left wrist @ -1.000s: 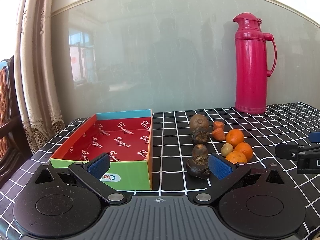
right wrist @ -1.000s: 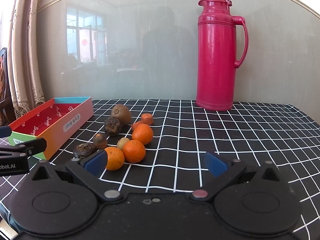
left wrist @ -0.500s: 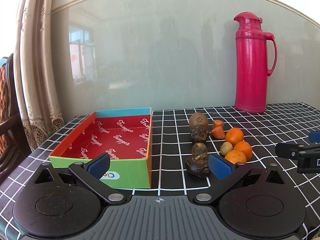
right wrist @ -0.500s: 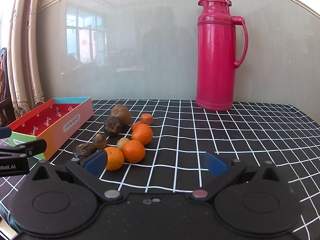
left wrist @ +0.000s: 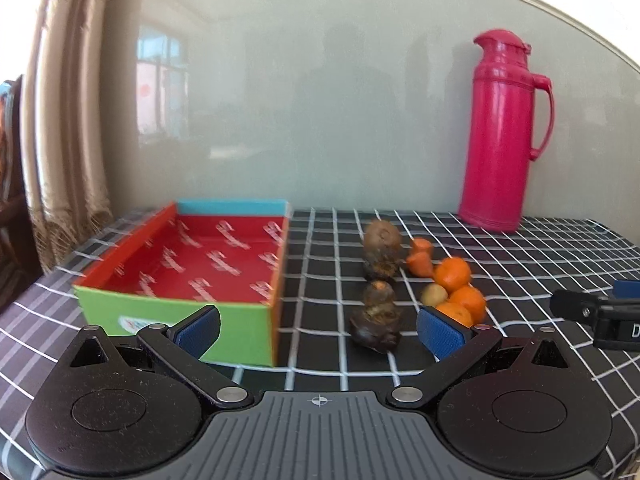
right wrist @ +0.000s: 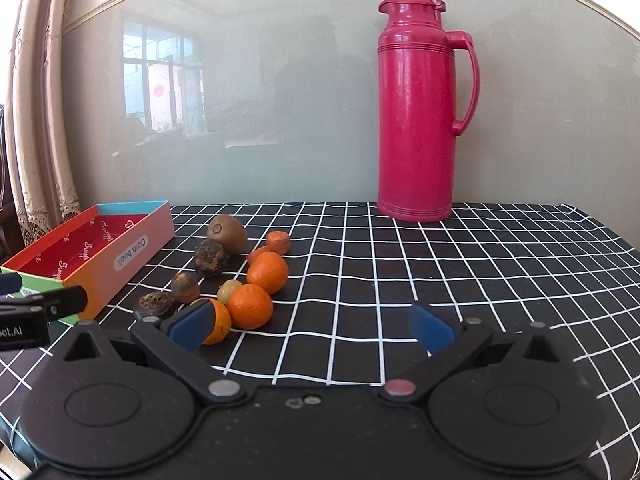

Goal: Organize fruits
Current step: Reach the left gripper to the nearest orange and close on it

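Observation:
An empty red-lined box [left wrist: 200,264] [right wrist: 92,244] sits on the left of the checked tablecloth. Right of it lies a cluster of fruit: a kiwi [left wrist: 382,234] [right wrist: 227,232], three dark wrinkled fruits, the nearest [left wrist: 376,328] [right wrist: 154,304], three oranges [left wrist: 452,274] [right wrist: 267,272], two carrot pieces [left wrist: 420,262] and a small yellowish fruit [left wrist: 434,294]. My left gripper [left wrist: 318,330] is open, with the nearest dark fruit just ahead between its fingers. My right gripper [right wrist: 312,326] is open, and its left pad overlaps the nearest orange [right wrist: 218,322].
A tall pink thermos [left wrist: 502,132] [right wrist: 418,108] stands at the back against a glossy wall panel. A curtain [left wrist: 60,120] hangs at the left. Each gripper's tip shows at the edge of the other's view. Bare checked cloth [right wrist: 480,272] spreads to the right.
The left gripper has drifted and turned slightly left and up, so the box and fruit sit a little lower and further right. The right gripper has barely moved.

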